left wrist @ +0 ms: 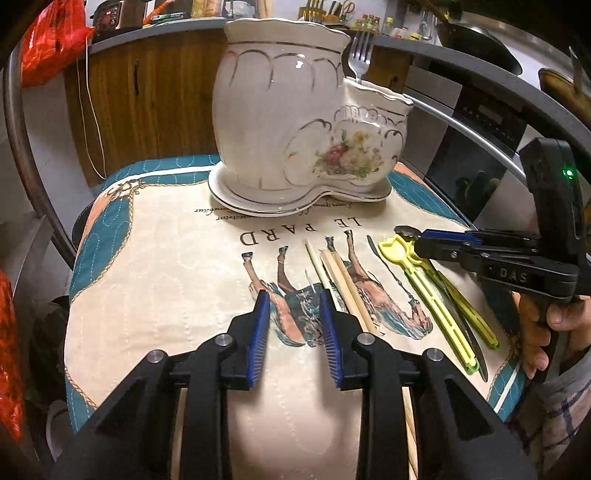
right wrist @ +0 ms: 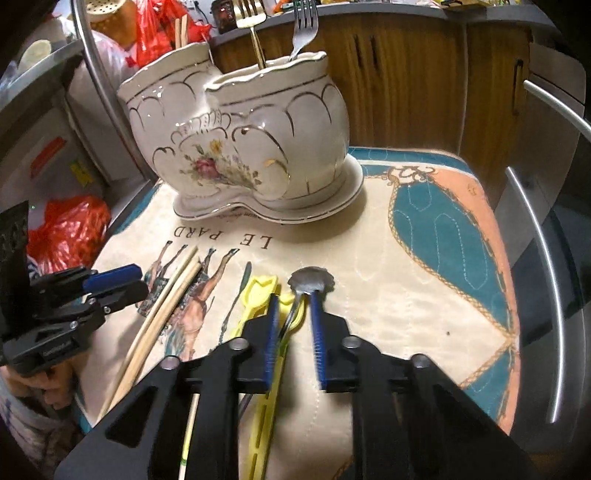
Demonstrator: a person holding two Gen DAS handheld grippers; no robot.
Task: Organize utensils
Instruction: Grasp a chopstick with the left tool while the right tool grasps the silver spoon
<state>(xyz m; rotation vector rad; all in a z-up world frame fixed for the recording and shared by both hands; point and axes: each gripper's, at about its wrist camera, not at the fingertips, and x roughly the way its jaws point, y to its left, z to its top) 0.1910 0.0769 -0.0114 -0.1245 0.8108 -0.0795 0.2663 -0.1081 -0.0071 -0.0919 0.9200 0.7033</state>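
A white ceramic utensil holder point(left wrist: 295, 122) point(right wrist: 243, 147) with a flower print stands at the back of the mat; two forks point(right wrist: 304, 26) and chopsticks stick out of it. On the mat lie wooden chopsticks point(left wrist: 341, 284) point(right wrist: 162, 314), a thin dark knife point(right wrist: 232, 306), yellow plastic tongs point(left wrist: 428, 291) point(right wrist: 266, 369) and a scalloped metal spoon point(right wrist: 312, 280). My left gripper point(left wrist: 295, 306) is open and empty above the mat beside the chopsticks. My right gripper point(right wrist: 293, 306) point(left wrist: 417, 236) is open, its jaws astride the spoon's handle over the tongs.
The quilted mat point(right wrist: 424, 295) covers a small table with a curved metal rail point(right wrist: 546, 295). Wooden cabinets point(left wrist: 159, 103) stand behind. Red plastic bags point(right wrist: 70, 229) lie at the left. An oven point(left wrist: 476, 147) stands at the right.
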